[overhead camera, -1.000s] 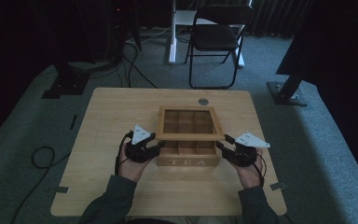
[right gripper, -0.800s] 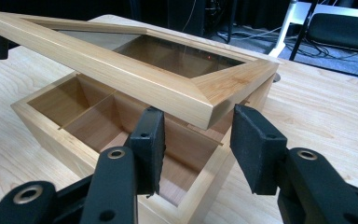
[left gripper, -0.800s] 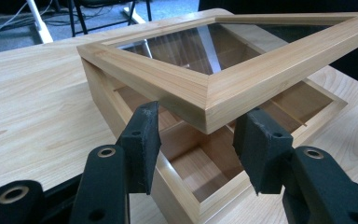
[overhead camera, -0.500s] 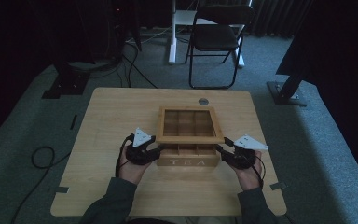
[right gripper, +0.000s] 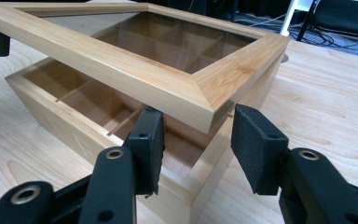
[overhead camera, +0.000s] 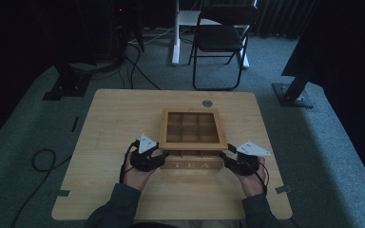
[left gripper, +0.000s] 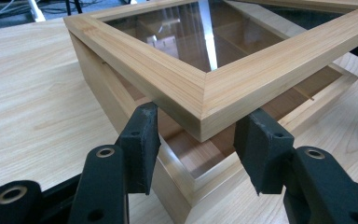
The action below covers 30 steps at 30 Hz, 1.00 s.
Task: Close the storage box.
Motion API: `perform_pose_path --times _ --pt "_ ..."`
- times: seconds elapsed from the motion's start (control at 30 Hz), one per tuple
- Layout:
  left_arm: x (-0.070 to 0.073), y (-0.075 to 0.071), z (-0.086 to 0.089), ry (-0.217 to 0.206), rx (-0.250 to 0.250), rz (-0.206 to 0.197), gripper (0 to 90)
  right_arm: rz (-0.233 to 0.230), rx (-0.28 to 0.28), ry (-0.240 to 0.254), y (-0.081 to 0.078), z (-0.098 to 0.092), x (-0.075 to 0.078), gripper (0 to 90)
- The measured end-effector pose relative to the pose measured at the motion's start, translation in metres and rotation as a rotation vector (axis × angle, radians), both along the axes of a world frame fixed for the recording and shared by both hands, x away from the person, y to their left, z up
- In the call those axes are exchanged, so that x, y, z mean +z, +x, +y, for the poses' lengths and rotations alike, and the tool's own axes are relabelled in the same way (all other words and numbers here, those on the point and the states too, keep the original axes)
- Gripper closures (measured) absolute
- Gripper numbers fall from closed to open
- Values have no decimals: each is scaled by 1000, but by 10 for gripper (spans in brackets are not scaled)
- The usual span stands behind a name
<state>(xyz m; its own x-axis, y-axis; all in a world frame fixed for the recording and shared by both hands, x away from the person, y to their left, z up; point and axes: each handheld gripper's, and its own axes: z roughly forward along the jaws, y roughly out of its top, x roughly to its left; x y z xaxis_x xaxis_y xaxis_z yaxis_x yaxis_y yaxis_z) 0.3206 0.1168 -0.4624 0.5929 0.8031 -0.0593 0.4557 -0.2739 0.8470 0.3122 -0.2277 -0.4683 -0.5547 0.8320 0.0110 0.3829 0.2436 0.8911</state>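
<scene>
Tea box (overhead camera: 193,159) sits on my counter (overhead camera: 119,123), just below the middle of the high view, with "TEA" on the side facing me. Its lid (overhead camera: 193,129) is a wooden frame around a glass pane, and it stands raised at the near edge, so the near row of compartments shows beneath it while the far edge stays down on the box.

My left claw (overhead camera: 160,156) is at the lid's near left corner in the high view, my hand (overhead camera: 138,173) behind it at the lower left of the box. In the left claw view that corner (left gripper: 204,109) of the lid sits between my two black jaws, which are spread; one pad (left gripper: 142,135) is right under the lid's edge, though I cannot tell whether it presses on the wood. The other pad (left gripper: 261,144) stands clear of the corner.

My right claw (overhead camera: 224,156) is at the near right corner, mirrored, with my other hand (overhead camera: 252,180) at the lower right of the box. In the right claw view the lid's corner (right gripper: 214,100) lies between the jaws, which are likewise spread, the lid hanging over the open box (right gripper: 74,116) with a gap beneath it. The dividers show through the glass and below the lid.

A small round disc (overhead camera: 207,103) is set in the counter beyond the box, towards the upper middle.
</scene>
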Motion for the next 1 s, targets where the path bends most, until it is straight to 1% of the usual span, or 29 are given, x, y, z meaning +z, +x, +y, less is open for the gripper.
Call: perform_pose_path --times 0.33,0.47,0.5,0.7,0.77,1.0 --pt "-7 -3 -2 19 3 1 504 14 0 -9 -2 1 -6 537" --pt "-10 -4 -2 15 5 6 496 23 -2 -21 -3 1 -9 530" --pt "-11 -5 -2 18 6 7 494 21 -4 -35 -4 2 -10 528" --pt "-16 -7 -3 29 10 10 489 34 -2 -41 -4 1 -13 513" --pt "-18 -8 -3 27 12 14 485 47 2 -52 -4 1 -14 501" --pt "-23 -10 -2 31 12 24 482 60 8 -68 -6 1 -18 491"
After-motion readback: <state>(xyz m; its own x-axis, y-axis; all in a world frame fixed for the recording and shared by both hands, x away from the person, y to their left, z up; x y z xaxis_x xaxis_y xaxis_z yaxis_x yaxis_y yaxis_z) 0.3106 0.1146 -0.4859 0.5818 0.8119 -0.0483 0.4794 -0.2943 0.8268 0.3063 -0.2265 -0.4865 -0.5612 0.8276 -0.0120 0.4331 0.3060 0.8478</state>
